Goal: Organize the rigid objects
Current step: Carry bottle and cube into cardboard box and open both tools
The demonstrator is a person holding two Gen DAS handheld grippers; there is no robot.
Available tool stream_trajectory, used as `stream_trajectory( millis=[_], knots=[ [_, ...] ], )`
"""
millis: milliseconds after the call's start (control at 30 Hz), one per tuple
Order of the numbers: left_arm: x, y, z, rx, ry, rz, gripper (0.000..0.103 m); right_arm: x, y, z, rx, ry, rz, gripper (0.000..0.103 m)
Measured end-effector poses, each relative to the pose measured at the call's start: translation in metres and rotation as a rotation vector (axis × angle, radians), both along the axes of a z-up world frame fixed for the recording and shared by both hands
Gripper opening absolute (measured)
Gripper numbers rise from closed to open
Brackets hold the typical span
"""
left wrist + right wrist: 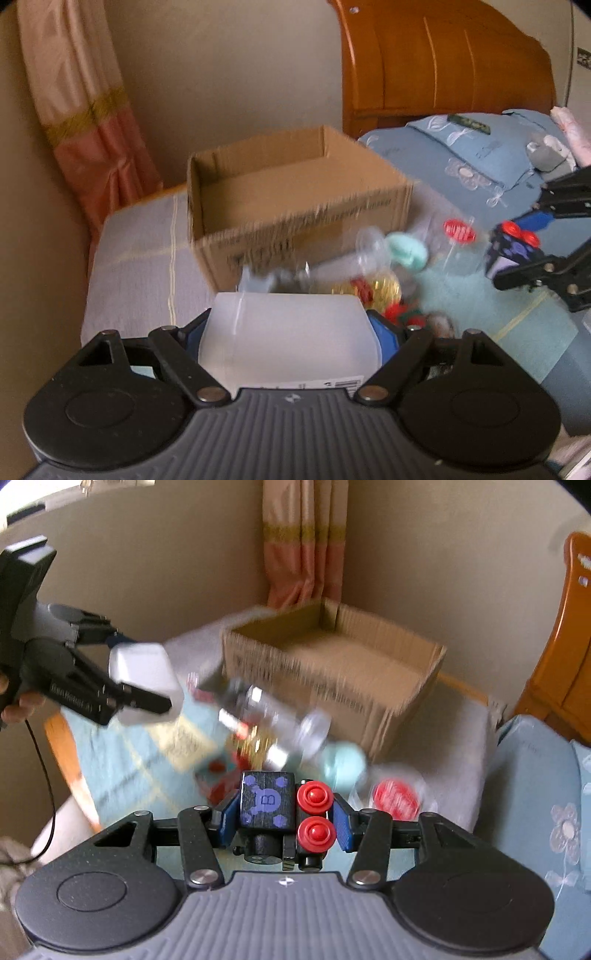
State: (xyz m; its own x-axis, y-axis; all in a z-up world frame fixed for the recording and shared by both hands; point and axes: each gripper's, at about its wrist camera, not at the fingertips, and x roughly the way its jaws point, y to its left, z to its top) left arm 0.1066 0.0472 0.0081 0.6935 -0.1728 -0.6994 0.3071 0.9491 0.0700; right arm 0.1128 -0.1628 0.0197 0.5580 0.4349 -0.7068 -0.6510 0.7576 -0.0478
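My right gripper (pixel 283 818) is clamped on a black toy block (pixel 267 805) with purple blots, a letter B and two red wheels (pixel 316 814) on its side; the blue pads press it from both flanks and it hangs clear of the bed. My left gripper (pixel 291 332) is clamped on a white box (pixel 290 339), its pads set against the two sides; from the right camera I see that box (pixel 142 677) held in the air, left of the pile.

Below and between them a blurred heap lies on the pale blanket (pixel 140 266): a clear bottle (pixel 284 716), a mint-green round thing (pixel 343 762), a gold item (pixel 386 290) and a clear tub with a red lid (pixel 395 795).

Just behind the heap stands an open carton (pixel 295 206), as far as I can see with nothing in it. A pink curtain (pixel 88 122) hangs in the corner, and a wooden headboard (pixel 443 62) rises on the right above a blue pillow (pixel 480 158).
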Motion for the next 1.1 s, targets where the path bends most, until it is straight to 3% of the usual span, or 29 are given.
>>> stream_trajectory(
  millis=[200,400,733,933,1100],
  knots=[
    [0.047,-0.008,0.031,-0.009,-0.046,-0.008,0.083,0.044,0.017,0.029,0.030,-0.026,-0.014,0.055],
    [0.117,-0.010,0.039,-0.010,-0.036,0.035,0.083,0.101,0.034,0.040,0.029,0.001,-0.064,0.055],
    [0.204,-0.012,0.014,0.024,0.034,0.135,0.083,0.189,0.045,0.031,0.052,0.081,-0.204,0.055],
    [0.249,-0.013,0.000,-0.005,0.063,0.202,0.083,0.221,0.045,0.021,0.045,0.114,-0.261,0.055],
    [0.268,-0.008,-0.010,-0.057,0.028,0.265,0.088,0.235,0.046,0.012,0.026,0.125,-0.278,0.055]
  ],
)
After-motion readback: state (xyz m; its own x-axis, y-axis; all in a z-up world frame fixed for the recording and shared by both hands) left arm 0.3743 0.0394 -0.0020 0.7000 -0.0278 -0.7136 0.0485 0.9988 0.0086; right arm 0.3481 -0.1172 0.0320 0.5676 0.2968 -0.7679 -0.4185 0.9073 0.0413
